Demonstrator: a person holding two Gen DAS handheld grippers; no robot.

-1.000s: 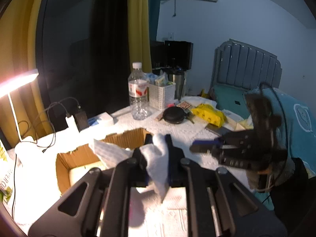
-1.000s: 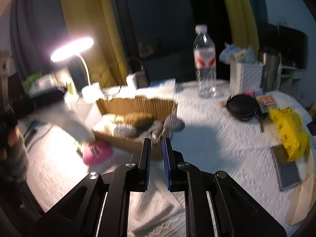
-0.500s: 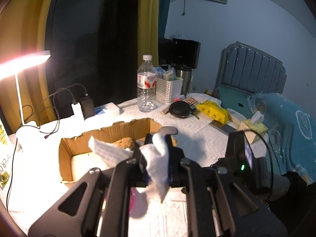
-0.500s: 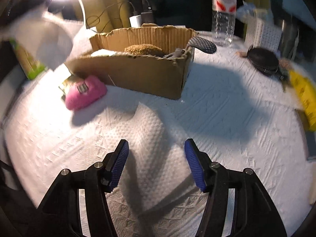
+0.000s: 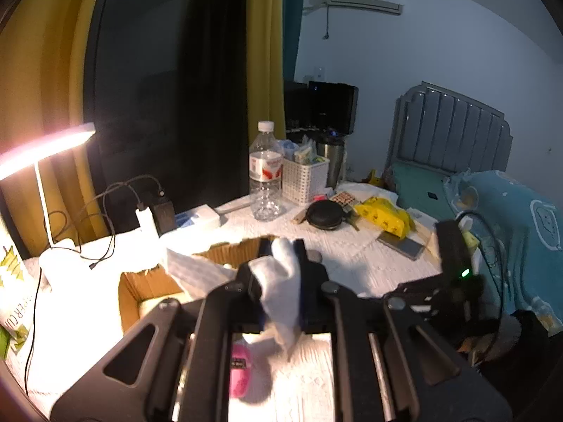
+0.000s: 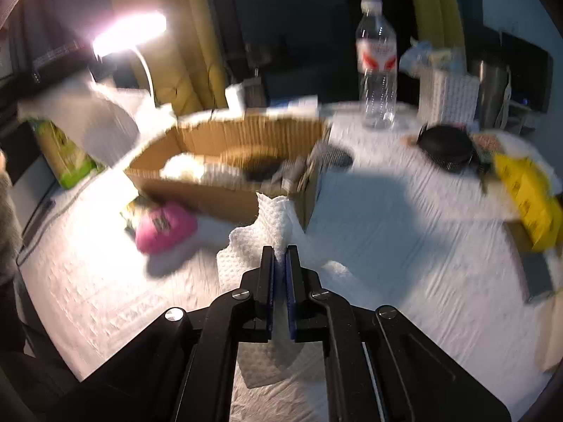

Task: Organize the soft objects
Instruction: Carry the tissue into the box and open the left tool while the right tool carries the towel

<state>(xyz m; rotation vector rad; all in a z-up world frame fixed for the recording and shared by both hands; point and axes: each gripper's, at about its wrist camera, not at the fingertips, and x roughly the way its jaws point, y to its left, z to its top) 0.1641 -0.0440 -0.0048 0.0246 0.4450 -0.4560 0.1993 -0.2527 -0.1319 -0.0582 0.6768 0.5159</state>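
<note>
My left gripper (image 5: 279, 256) is shut on a white cloth (image 5: 281, 288) and holds it above the near edge of an open cardboard box (image 5: 140, 281). My right gripper (image 6: 280, 251) is shut on a white paper towel (image 6: 271, 218), lifted off the table in front of the box (image 6: 225, 161). The box holds several soft things, among them a brown one (image 6: 253, 156). A pink soft object (image 6: 165, 227) lies on the table left of the towel; it also shows in the left wrist view (image 5: 241, 369).
A water bottle (image 6: 376, 59), a white basket (image 6: 447, 95), a black round case (image 6: 445, 147) and a yellow bag (image 6: 527, 190) stand right of the box. A lit desk lamp (image 5: 42, 147) and cables are on the left. A bed (image 5: 492, 190) lies beyond.
My right gripper opened, dropped to the table, then shut on the paper towel and raised it. My left gripper kept hold of the white cloth and rose a little.
</note>
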